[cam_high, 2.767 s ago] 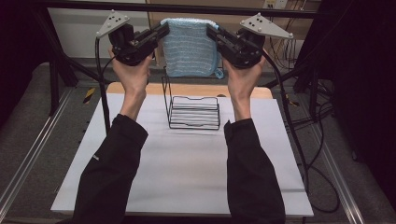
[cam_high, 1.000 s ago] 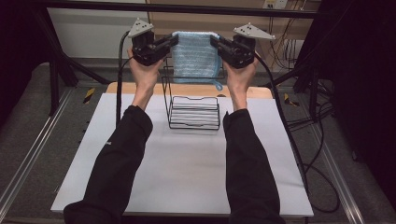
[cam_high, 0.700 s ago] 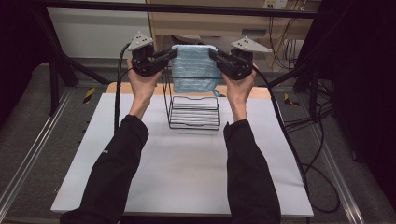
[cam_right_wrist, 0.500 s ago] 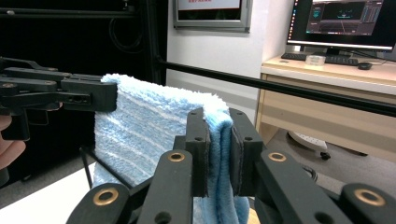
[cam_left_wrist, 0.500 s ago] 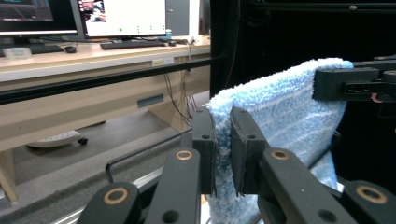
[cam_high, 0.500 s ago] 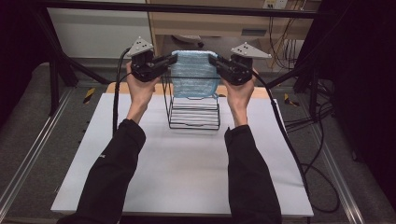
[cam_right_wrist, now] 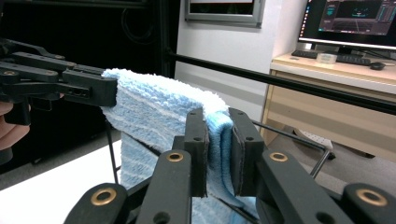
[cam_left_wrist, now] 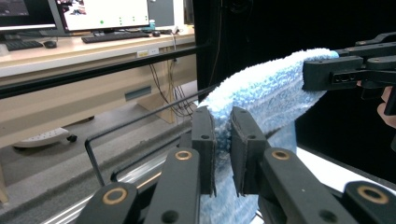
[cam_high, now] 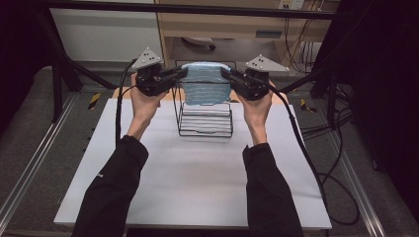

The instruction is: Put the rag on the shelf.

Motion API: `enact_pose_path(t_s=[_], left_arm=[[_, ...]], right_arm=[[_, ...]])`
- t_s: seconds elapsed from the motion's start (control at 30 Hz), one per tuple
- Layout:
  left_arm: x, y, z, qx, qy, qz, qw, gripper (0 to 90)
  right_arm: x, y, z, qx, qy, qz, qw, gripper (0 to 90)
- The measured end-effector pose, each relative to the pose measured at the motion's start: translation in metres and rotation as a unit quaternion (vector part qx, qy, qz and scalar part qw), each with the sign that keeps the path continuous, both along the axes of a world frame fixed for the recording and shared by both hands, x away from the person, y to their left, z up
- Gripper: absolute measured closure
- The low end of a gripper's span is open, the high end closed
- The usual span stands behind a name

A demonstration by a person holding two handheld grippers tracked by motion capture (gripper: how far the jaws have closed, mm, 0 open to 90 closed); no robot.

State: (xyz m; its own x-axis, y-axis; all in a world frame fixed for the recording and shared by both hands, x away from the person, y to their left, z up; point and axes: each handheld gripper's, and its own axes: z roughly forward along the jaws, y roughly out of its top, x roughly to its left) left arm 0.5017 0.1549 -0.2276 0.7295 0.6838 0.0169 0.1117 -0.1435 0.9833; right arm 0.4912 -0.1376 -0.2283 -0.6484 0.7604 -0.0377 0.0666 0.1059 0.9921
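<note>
Towel (cam_high: 206, 89) stretched between left tool (cam_high: 182, 74) and right tool (cam_high: 226, 74); both clamp its corners.

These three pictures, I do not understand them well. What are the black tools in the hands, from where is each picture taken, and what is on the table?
A person stands at a white table and holds a hand tool with two black jaws in each hand. These are the left gripper and the right gripper.

The high view comes from a camera above the person, looking down at the table. The two other pictures come from small cameras riding on the grippers, each looking along its own jaws.

On the table stands a black wire rack. Each gripper is shut on one upper end of a folded blue towel, so the towel hangs stretched between them, above the rack. In the left gripper view the towel is pinched between the near jaws, with the other gripper at its far end.
</note>
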Motion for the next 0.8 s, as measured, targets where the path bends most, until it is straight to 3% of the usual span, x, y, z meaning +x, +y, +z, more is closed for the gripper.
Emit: enact_pose_path(t_s=[0.17,0.37,0.63,0.8], left_arm=[[-0.004,0.001,-0.001,0.011,0.014,-0.003,0.9998,79.8],[-0.010,0.000,-0.004,0.022,0.024,-0.014,0.9994,79.7],[-0.014,0.002,-0.010,0.023,0.042,-0.023,0.9986,78.0],[-0.016,0.007,-0.003,0.021,0.058,-0.016,0.9980,70.6]], right_arm=[[-0.005,0.002,-0.001,-0.016,0.004,0.006,0.9998,79.2],[-0.010,-0.001,-0.007,-0.013,0.016,0.015,0.9997,78.8],[-0.015,-0.001,-0.011,-0.031,0.020,0.025,0.9990,78.8],[-0.016,0.000,-0.012,-0.041,0.020,0.029,0.9985,79.2]])
